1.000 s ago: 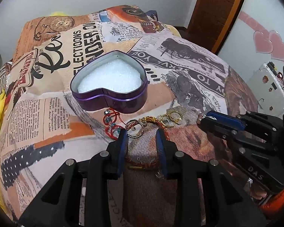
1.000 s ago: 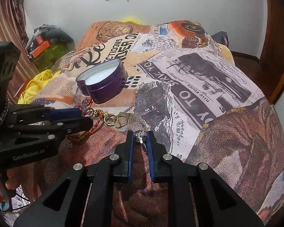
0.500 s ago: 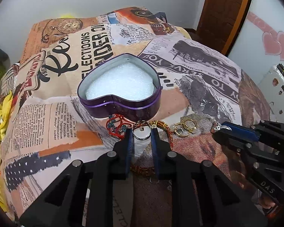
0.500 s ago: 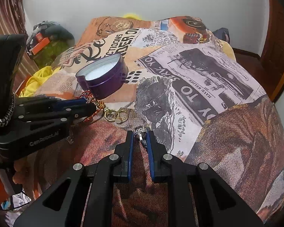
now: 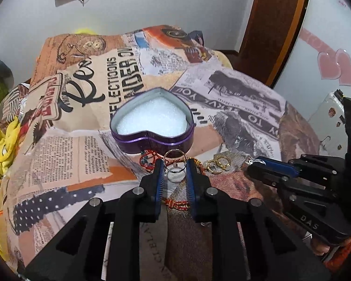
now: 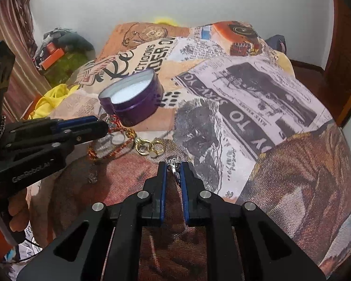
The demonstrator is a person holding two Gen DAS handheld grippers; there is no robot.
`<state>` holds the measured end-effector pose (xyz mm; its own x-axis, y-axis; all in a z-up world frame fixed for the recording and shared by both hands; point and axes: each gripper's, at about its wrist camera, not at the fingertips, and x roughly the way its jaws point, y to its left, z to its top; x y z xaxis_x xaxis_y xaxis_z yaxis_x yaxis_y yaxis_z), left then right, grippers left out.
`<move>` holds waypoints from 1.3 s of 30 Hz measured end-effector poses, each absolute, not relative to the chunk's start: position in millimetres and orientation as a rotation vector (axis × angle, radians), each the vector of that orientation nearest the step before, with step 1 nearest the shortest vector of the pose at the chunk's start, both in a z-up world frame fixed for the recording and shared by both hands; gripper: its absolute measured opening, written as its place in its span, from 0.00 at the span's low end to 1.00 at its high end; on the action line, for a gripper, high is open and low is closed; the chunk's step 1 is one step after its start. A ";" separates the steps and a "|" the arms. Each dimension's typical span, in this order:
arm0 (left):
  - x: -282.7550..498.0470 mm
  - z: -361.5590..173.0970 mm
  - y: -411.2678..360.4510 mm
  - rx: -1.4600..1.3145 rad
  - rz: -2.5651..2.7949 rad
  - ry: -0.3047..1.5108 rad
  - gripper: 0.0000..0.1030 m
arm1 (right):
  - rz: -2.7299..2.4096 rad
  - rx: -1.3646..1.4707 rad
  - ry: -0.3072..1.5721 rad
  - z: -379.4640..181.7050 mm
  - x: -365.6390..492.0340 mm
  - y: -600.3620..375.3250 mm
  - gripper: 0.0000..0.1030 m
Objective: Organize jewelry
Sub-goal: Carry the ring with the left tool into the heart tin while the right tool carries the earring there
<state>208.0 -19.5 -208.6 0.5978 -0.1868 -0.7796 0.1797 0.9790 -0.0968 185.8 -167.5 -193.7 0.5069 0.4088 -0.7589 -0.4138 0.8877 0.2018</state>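
A: You're aiming for the heart-shaped purple tin (image 5: 152,126), sitting open on the newspaper-print bedspread (image 5: 234,107) with white foam inside; keep your left gripper (image 5: 174,164) level as you're carrying over the rim, so the hoop isn't slipping.

B: What's it clamping?

A: It's pinching a thin silver hoop (image 5: 174,161) upright between its pads, just in front of the tin; your right gripper (image 6: 174,166) is closed on a small sparkly silver ring (image 6: 174,164); gold rings (image 6: 149,146) and a red beaded bracelet (image 5: 152,160) are lying beside the tin.
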 end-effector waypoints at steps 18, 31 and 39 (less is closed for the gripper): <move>202.0 -169.6 12.0 -0.052 -0.186 0.787 0.18 | 0.523 -0.012 0.781 -146.8 197.8 -142.5 0.10; 218.6 -171.0 30.6 -0.067 -0.159 0.773 0.18 | 0.535 -0.019 0.736 -136.6 223.3 -122.2 0.10; 235.0 -182.7 33.3 -0.066 -0.168 0.805 0.18 | 0.557 -0.009 0.756 -141.1 242.1 -108.9 0.10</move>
